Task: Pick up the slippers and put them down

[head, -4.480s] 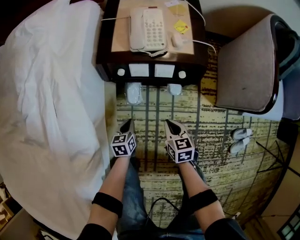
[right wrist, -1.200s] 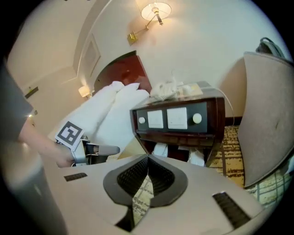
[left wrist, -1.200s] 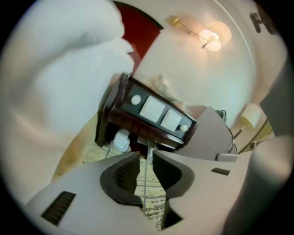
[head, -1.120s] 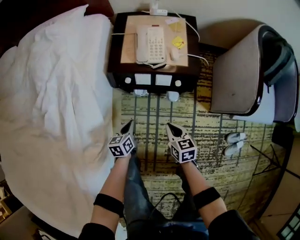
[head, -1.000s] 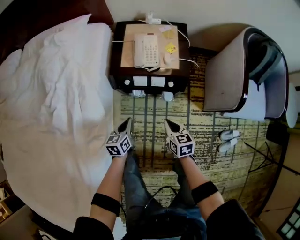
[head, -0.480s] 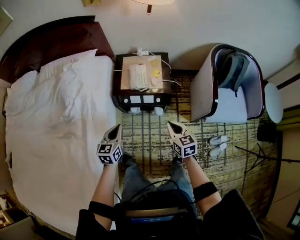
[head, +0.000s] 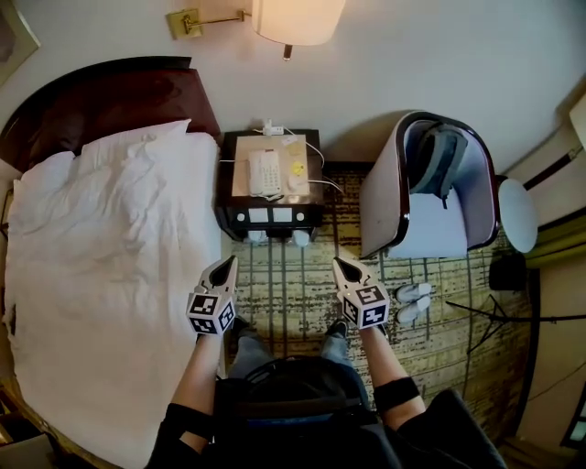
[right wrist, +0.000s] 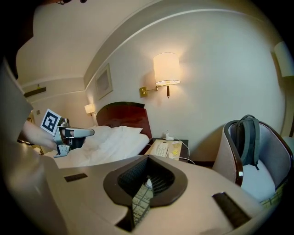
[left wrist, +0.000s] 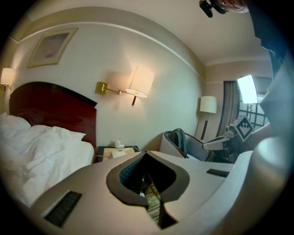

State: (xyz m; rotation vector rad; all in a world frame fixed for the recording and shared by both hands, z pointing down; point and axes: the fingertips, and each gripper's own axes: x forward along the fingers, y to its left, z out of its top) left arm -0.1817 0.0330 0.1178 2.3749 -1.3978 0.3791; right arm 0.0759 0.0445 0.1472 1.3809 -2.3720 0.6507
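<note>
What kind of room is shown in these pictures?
Most likely a hotel bedroom: a bed with white linen, a nightstand carrying a corded telephone, and a wall lamp above it.

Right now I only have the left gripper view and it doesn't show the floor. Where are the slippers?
Observer: The head view shows a pair of white slippers on the carpet beside the armchair, to the person's right.
Operator: Any others?
Observer: Two more white things lie at the foot of the nightstand, one near each front corner. They are probably slippers but too small to be sure.
Operator: Is the right claw carrying one?
Observer: No, the right claw is shut and empty in its own view.
</note>
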